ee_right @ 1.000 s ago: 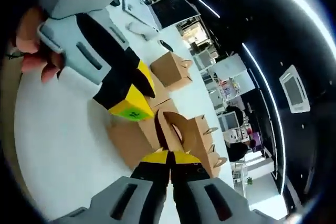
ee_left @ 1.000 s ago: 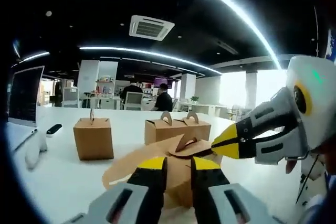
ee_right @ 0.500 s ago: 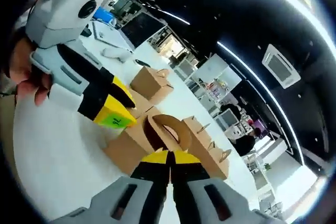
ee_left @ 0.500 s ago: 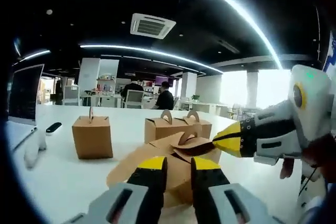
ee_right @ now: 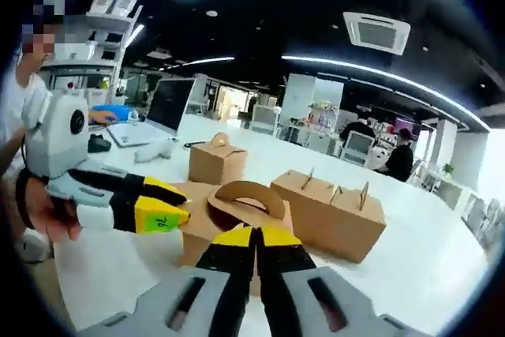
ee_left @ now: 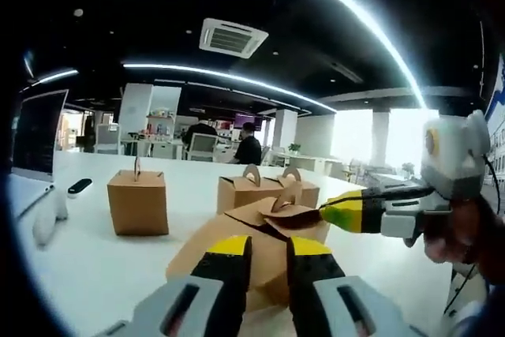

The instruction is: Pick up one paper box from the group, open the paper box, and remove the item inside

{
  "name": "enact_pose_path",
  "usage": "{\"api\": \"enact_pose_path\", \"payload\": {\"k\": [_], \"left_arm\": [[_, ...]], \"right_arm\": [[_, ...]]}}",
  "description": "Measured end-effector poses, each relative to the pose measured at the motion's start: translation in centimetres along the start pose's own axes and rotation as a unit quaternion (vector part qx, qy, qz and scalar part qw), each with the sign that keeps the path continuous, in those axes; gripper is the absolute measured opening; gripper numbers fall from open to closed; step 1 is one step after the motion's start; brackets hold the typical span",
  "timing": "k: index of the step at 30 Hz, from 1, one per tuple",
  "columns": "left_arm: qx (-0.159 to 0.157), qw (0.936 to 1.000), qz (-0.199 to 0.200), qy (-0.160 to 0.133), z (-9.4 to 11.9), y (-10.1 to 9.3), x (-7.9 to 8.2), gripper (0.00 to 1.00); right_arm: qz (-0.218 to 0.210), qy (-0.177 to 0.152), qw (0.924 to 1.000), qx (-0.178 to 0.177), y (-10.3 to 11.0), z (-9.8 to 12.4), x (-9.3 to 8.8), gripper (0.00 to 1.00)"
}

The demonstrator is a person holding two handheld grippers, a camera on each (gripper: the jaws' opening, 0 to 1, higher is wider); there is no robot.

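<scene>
A brown paper box (ee_left: 268, 274) sits low in the left gripper view, with my left gripper (ee_left: 268, 247) shut on its near side. Its top flaps stand partly open. My right gripper (ee_left: 325, 217) comes in from the right, level, and pinches the box's curved handle flap (ee_left: 286, 199). In the right gripper view, my right gripper (ee_right: 256, 235) is shut on the arched handle flap (ee_right: 245, 192) of the paper box (ee_right: 197, 226). My left gripper (ee_right: 167, 212) holds that box from the left, with a person's hand behind it.
On the white table (ee_left: 95, 266) stand a single closed box (ee_left: 138, 204) at the left and a pair of closed boxes (ee_left: 264, 189) behind the held one. A monitor (ee_left: 35, 136), a mouse (ee_left: 46, 225) and a dark remote (ee_left: 79, 188) lie at the far left. People sit at desks behind.
The right gripper has rolled from a steep tilt to level, still holding the handle flap. The box's top flap has been drawn up a little. The left gripper has kept its hold.
</scene>
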State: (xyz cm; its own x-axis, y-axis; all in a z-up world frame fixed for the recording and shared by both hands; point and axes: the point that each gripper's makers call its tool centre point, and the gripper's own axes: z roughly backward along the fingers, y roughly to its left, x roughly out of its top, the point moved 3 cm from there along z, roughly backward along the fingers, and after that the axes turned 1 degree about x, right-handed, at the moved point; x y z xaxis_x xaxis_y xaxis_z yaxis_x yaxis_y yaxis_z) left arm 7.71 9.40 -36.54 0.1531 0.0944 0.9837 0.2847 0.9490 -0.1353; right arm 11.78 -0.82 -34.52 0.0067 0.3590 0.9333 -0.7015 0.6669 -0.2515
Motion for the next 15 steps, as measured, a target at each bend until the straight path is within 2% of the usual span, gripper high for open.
{"api": "enact_pose_path", "payload": {"k": [1,3,5,6,7,8,9,10,11,13,15], "left_arm": [[0.0,1.0,0.001,-0.001,0.0,0.0,0.0,0.2],[0.0,1.0,0.002,-0.002,0.0,-0.1,-0.1,0.2],[0.0,1.0,0.003,-0.003,0.0,0.0,-0.1,0.2],[-0.001,1.0,0.003,-0.002,0.1,0.0,-0.1,0.2],[0.0,1.0,0.003,-0.002,0.1,0.0,-0.1,0.2],[0.0,1.0,0.004,-0.002,0.1,0.0,-0.1,0.2],[0.0,1.0,0.004,-0.002,0.1,0.1,-0.2,0.2],[0.0,1.0,0.005,0.0,0.1,0.1,-0.2,0.2],[0.001,1.0,0.006,0.0,0.1,0.2,-0.2,0.2],[0.001,1.0,0.008,0.001,0.1,0.3,-0.3,0.2],[0.001,1.0,0.007,0.002,0.1,0.4,-0.3,0.2]], "right_arm": [[0.031,0.004,0.9995,-0.002,0.0,-0.1,0.0,0.03],[0.059,0.003,0.9982,-0.007,0.3,0.0,0.1,0.03],[0.12,0.018,0.9926,-0.005,0.7,-0.2,-0.3,0.03],[0.131,0.022,0.9911,-0.011,0.7,-0.2,-0.3,0.03],[0.164,0.022,0.9861,-0.013,0.9,-0.2,0.0,0.04],[0.199,0.03,0.9793,-0.018,1.0,-0.2,0.1,0.04],[0.246,0.042,0.9681,-0.024,1.1,-0.2,0.2,0.04],[0.311,0.051,0.9487,-0.024,1.3,-0.4,0.5,0.05],[0.358,0.06,0.9314,-0.021,1.5,-0.7,0.6,0.07],[0.404,0.076,0.9117,-0.015,1.8,-0.9,0.8,0.08],[0.425,0.092,0.9002,0.01,2.2,-1.1,1.1,0.08]]}}
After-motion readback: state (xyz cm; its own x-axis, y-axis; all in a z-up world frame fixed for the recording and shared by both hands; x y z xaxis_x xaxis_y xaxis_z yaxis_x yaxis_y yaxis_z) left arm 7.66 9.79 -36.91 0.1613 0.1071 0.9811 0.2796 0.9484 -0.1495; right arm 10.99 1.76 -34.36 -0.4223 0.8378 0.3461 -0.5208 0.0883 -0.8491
